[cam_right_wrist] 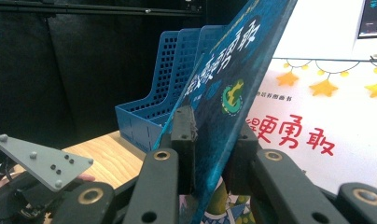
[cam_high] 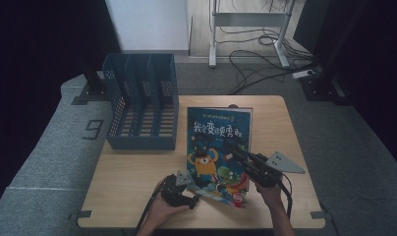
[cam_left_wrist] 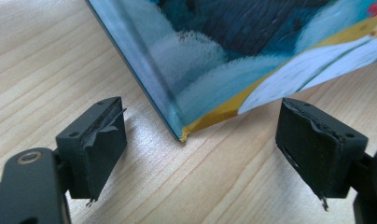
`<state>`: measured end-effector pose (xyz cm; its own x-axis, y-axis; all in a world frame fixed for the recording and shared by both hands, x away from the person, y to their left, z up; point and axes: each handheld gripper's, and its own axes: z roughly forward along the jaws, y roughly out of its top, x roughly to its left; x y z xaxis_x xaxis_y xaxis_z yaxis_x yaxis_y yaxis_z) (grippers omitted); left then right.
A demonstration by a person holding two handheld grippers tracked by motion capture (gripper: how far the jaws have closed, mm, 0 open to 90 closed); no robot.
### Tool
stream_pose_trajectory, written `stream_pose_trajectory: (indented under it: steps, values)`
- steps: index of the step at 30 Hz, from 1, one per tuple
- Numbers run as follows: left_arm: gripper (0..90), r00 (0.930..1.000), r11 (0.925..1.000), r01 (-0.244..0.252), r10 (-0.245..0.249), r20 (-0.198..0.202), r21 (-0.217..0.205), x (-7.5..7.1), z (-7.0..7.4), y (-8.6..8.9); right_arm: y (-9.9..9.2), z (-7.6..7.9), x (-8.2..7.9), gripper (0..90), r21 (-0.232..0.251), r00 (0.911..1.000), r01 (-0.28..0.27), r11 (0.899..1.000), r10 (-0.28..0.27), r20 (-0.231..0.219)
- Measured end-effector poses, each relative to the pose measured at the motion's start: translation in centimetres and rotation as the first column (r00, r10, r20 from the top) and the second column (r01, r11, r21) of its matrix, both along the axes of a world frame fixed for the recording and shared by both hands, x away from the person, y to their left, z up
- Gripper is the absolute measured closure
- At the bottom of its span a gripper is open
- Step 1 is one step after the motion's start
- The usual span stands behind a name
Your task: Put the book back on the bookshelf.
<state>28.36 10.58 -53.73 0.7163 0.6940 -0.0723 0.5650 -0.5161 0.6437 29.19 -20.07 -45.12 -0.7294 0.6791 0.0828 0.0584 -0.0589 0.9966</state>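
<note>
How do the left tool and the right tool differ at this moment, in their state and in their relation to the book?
The right tool is shut on the book, clamping its lifted cover; the left tool is open, its jaws apart and touching nothing. The left tool faces the book's bottom corner low over the table; the right tool grips higher up. Both have black jaws.

A light wooden table with rounded corners [cam_high: 137, 196] stands on a grey carpeted floor [cam_high: 44, 147], where a dark numeral marking [cam_high: 93, 130] lies left of the table. Black curtains [cam_high: 34, 44] close off both sides of the dim room. Beyond the table, a white wall panel [cam_high: 147, 22] rises beside a grey metal desk frame [cam_high: 248, 22], with black cables [cam_high: 255, 64] tangled across the pale floor beneath it.
</note>
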Motion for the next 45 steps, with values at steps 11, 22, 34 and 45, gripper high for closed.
stream_pose_trajectory:
  steps: [11, 22, 34, 45]
  values:
    - [16.8, 0.9999, 0.9998, 0.011, -0.011, 0.01, -0.014, -0.1, 0.0, -0.4, 0.0, 0.0, 0.0, 76.0, -0.001, 1.0, 0.001, 1.0, -0.001, 0.002]
    - [16.8, 0.9998, 0.9997, 0.022, -0.022, -0.001, -0.009, -0.2, -0.1, -0.5, 0.0, 0.0, -0.1, 75.9, -0.004, 1.0, 0.002, 1.0, -0.002, 0.005]
    - [15.6, 1.0, 1.0, 0.0, 0.0, -0.003, 0.003, 0.0, -0.4, -0.8, 0.2, 0.2, -0.2, 75.8, -0.018, 0.9998, 0.004, 1.0, -0.004, 0.019]
    - [14.8, 1.0, 0.9999, -0.006, 0.006, -0.005, 0.009, 0.3, -0.3, -0.9, 0.4, 0.4, -0.5, 76.0, -0.025, 0.9996, 0.0, 1.0, 0.0, 0.029]
